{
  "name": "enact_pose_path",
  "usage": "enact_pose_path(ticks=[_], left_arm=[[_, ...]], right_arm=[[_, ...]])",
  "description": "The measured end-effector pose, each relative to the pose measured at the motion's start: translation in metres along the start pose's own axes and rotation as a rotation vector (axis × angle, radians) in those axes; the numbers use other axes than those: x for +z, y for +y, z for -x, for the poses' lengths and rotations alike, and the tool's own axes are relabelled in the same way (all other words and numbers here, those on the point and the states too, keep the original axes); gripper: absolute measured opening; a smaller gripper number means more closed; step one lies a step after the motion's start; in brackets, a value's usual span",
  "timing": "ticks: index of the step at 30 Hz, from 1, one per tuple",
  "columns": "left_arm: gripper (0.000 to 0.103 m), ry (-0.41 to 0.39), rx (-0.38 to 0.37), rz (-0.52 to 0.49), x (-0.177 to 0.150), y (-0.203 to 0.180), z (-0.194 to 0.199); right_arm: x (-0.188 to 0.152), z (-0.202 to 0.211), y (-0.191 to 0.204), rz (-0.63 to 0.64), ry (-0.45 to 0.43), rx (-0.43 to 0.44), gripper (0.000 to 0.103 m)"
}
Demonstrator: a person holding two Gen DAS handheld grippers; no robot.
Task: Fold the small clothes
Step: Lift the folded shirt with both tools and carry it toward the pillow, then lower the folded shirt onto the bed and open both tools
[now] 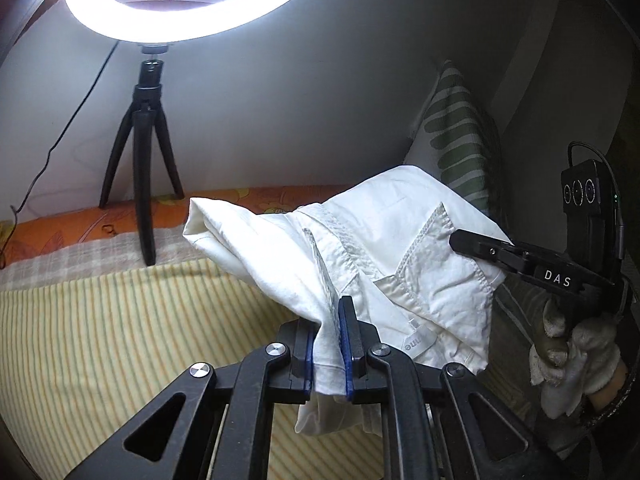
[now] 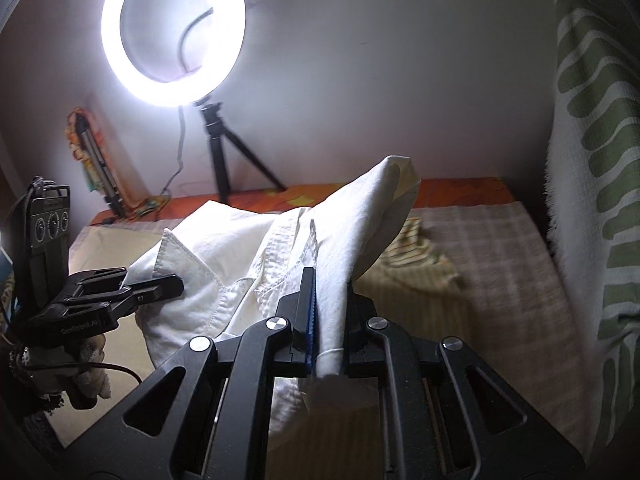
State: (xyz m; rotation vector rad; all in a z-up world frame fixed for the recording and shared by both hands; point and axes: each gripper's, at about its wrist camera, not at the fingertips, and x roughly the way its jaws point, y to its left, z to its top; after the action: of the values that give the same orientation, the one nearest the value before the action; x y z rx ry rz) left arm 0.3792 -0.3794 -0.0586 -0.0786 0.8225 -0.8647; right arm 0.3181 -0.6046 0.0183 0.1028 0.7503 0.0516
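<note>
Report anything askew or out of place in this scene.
A striped cloth lies crumpled on the bed beyond the white shirt, not laid flat. The shirt itself hangs bunched between the left tool and right tool. Nothing looks damaged.

left gripper (image 1: 326, 340): black, blue-padded fingers (image 1: 345, 344), silver screws | right gripper (image 2: 326, 312): black, "DAS" marking | white gloves
</note>
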Motion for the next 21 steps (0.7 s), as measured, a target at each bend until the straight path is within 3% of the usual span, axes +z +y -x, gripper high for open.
enact_pose_path(ticks=[8,14,16,18,20,21], left_arm=[[0.008,0.041,0.035,-0.004,0.001,-0.003,-0.062],[0.011,0.071,0.043,0.002,-0.008,-0.002,-0.068],[0.031,0.096,0.039,0.025,-0.009,0.000,-0.067],[0.047,0.121,0.037,0.039,-0.009,0.002,-0.066],[0.062,0.126,0.062,0.041,-0.010,0.002,-0.061],[0.069,0.117,0.066,0.045,-0.010,0.002,-0.058]], right_arm=[[0.001,-0.041,-0.049,-0.001,0.025,-0.054,0.011],[-0.013,-0.057,-0.077,-0.043,0.071,-0.094,0.014],[-0.016,-0.059,-0.086,-0.084,0.095,-0.120,0.019],[-0.020,-0.057,-0.089,-0.093,0.104,-0.171,0.032],[-0.022,-0.052,-0.089,-0.093,0.105,-0.200,0.058],[-0.022,-0.049,-0.089,-0.094,0.099,-0.203,0.061]])
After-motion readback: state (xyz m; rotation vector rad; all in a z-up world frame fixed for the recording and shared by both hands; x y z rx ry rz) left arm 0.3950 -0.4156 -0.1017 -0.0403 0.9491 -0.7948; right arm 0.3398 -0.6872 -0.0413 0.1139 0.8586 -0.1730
